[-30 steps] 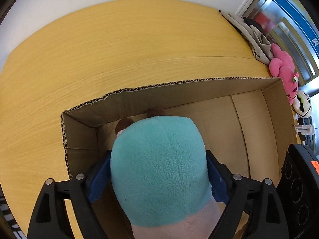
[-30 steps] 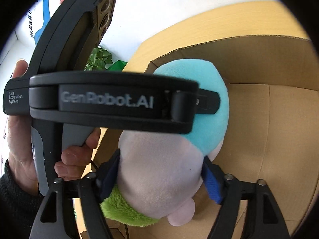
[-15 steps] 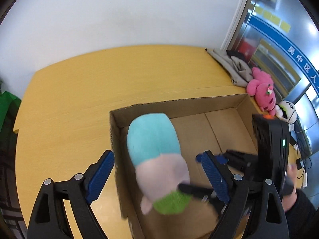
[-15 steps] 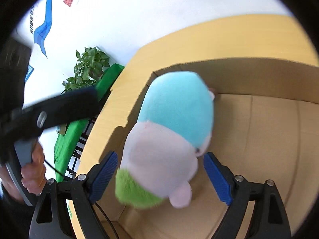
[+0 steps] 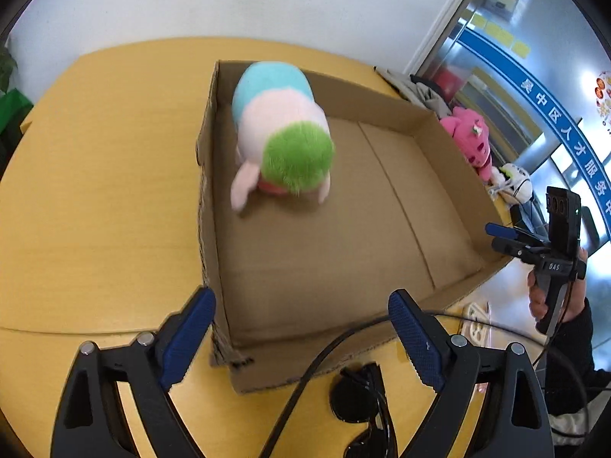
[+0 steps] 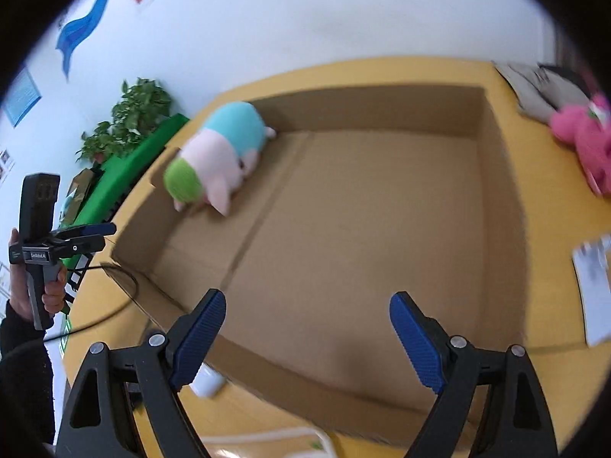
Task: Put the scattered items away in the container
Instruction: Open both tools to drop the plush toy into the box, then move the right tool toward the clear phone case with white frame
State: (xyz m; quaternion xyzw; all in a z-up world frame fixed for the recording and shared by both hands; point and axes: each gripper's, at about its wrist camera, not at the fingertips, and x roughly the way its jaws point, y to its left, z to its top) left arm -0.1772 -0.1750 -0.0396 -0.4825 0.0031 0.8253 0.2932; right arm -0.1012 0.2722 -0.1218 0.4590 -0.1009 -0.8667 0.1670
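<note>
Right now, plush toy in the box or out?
In. The plush toy lies on the box floor, against a corner, touching no gripper.

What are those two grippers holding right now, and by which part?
Nothing. The left gripper and right gripper are both open and empty; the plush toy lies loose in the cardboard box.

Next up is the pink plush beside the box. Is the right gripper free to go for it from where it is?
Probably yes. The right gripper is open and empty, and the pink plush lies in the open on the table just past the cardboard box wall.
</note>
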